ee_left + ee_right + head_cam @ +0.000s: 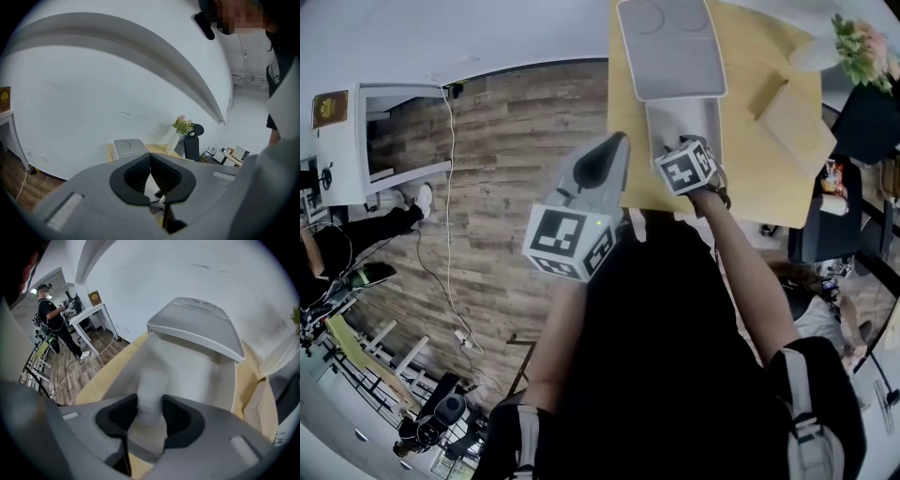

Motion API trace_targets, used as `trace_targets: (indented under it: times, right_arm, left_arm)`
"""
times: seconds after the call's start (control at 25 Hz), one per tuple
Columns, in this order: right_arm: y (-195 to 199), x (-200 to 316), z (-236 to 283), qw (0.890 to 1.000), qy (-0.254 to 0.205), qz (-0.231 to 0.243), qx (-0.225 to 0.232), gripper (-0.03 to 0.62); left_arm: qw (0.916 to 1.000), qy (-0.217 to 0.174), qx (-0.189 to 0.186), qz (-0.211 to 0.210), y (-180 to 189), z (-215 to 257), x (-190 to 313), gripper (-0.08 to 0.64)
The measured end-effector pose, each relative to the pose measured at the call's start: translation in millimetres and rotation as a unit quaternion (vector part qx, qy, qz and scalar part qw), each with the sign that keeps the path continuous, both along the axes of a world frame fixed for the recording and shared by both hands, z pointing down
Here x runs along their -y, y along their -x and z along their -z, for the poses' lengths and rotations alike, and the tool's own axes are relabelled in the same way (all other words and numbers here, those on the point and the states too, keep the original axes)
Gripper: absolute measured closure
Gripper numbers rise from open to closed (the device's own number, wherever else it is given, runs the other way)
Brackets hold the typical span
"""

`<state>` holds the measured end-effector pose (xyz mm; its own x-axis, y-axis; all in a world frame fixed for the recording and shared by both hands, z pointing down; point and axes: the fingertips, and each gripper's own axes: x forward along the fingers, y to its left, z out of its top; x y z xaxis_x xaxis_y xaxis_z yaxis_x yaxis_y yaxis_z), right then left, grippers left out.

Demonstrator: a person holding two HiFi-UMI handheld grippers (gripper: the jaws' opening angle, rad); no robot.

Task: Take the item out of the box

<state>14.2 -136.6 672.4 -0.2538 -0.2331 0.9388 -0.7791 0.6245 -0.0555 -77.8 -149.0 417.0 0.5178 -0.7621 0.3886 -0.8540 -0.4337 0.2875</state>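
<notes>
The task is judged to be at its grasping step, with the lifting still undone. The box [712, 117] is seen on the table [769, 183] with its lid [670, 47] thrown back on the far side of the box, so the opening needs no more work. The item [152, 378], a pale, frosted, roughly cylindrical thing whose outline is blurred, is still found inside the box, standing or leaning near the wall closest to the person. The right gripper [150, 404] is pointed steeply down into the box, and its jaws are set fairly wide apart with the item between them. The dark pads are seen lying against both sides of the item, so a hold appears to be made, though how firmly it is pressed cannot be judged from the blur. The left gripper [150, 159] is held left of the box and short of it. Its jaws are brought together at the tips with nothing between them, and no part in the grasp is taken by it. What is left, by this reading, is for the item to be raised clear of the rim of the box and carried outside the box. No place for setting it down is marked out in the views.
</notes>
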Motion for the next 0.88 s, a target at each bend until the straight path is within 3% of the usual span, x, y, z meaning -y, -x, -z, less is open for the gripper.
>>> trace_targets:
  times: [0.88]
  right_arm:
    - [-3, 6, 20, 0.999, -0.032, -0.008, 0.034, 0.428]
  left_arm:
    - [0.9999, -0.006, 0.01, 0.005, -10, 5, -7, 0.551]
